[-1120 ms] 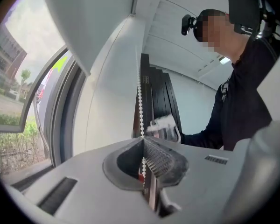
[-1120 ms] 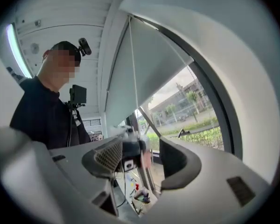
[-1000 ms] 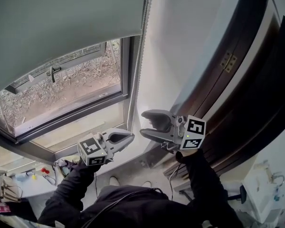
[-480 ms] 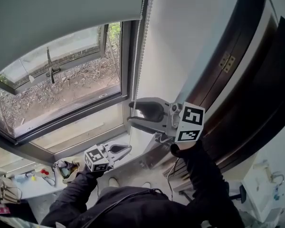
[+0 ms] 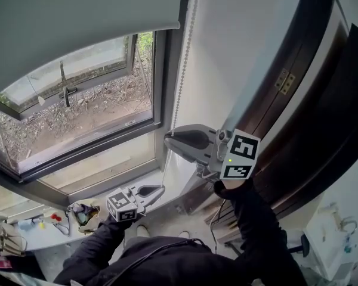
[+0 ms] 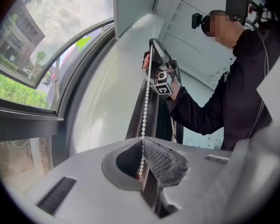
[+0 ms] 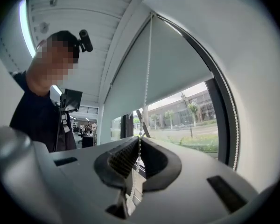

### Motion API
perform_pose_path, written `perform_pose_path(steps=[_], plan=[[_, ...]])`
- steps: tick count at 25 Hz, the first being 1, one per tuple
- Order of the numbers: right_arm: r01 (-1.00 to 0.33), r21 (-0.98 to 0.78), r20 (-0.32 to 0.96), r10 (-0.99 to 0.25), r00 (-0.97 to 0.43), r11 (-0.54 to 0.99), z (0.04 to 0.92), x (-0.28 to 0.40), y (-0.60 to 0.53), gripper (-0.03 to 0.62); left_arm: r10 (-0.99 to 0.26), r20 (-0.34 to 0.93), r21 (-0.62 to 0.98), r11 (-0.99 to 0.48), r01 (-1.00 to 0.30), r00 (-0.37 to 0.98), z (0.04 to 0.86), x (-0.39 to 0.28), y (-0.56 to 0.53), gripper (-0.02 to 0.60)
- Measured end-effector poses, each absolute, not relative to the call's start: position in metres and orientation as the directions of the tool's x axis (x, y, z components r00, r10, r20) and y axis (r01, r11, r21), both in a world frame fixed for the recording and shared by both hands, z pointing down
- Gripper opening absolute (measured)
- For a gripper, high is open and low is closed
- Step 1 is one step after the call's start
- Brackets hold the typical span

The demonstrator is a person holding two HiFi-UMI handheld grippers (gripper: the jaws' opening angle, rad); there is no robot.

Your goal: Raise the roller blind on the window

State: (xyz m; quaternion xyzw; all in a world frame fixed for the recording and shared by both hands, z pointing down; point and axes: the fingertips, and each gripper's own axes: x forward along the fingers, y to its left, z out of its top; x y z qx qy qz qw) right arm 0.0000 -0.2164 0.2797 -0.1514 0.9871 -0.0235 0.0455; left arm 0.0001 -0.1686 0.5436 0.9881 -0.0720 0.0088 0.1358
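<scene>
A grey roller blind (image 5: 77,16) covers the top of the window (image 5: 77,112). Its white bead chain (image 5: 182,76) hangs down the frame's right side. My right gripper (image 5: 169,137) has just been closing and is now shut on the chain, which runs between its pads in the right gripper view (image 7: 139,143). Lower down, my left gripper (image 5: 161,189) is also shut on the same chain, which stretches taut up from its jaws (image 6: 142,146). The bead chain (image 6: 146,101) leads up to the right gripper in the left gripper view.
A dark wooden door (image 5: 310,100) stands close on the right. The white wall strip (image 5: 215,70) lies between it and the window. Below the window runs the sill (image 5: 107,180). Small items (image 5: 77,210) lie on a surface at the lower left.
The right gripper has risen along the chain and its open jaws have shut on it. The left gripper has pulled down with the chain. The blind's lower edge sits higher than before.
</scene>
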Motion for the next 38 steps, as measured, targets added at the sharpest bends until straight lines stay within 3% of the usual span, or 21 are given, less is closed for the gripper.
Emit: perform_pose_path(steps=[1, 3, 8, 18, 28, 37, 38], plan=[[-0.313, -0.038, -0.075, -0.315, -0.946, 0.949, 0.28, 0.001, -0.217, 0.017, -0.161, 0.036, 0.267, -0.95, -0.165, 0.986, 0.543, -0.002, -0.17, 0.011], [-0.327, -0.024, -0.075, -0.328, -0.942, 0.945, 0.282, 0.004, -0.218, 0.017, -0.199, 0.017, 0.276, -0.941, -0.195, 0.98, 0.535, -0.007, -0.177, 0.081], [-0.367, -0.008, -0.065, -0.367, -0.928, 0.93, 0.293, 0.013, -0.222, 0.014, -0.266, -0.07, 0.259, -0.936, -0.24, 0.961, 0.477, -0.024, -0.204, 0.092], [-0.33, -0.166, 0.044, -0.328, -0.944, 0.929, 0.399, -0.004, -0.205, 0.009, -0.197, -0.191, 0.106, -0.978, -0.18, 0.962, 0.374, -0.021, -0.21, 0.106], [-0.327, -0.27, 0.211, -0.276, -0.938, 0.906, 0.51, -0.021, -0.181, 0.009, -0.112, -0.161, 0.064, -0.993, -0.102, 0.981, 0.349, 0.008, -0.2, 0.123], [-0.326, -0.316, 0.213, -0.269, -0.939, 0.891, 0.53, -0.019, -0.171, 0.009, -0.088, -0.115, 0.047, -0.995, -0.083, 0.989, 0.347, 0.015, -0.195, 0.12], [-0.328, -0.318, 0.212, -0.27, -0.939, 0.89, 0.53, -0.018, -0.171, 0.009, -0.094, -0.116, 0.05, -0.995, -0.088, 0.989, 0.347, 0.015, -0.195, 0.093]])
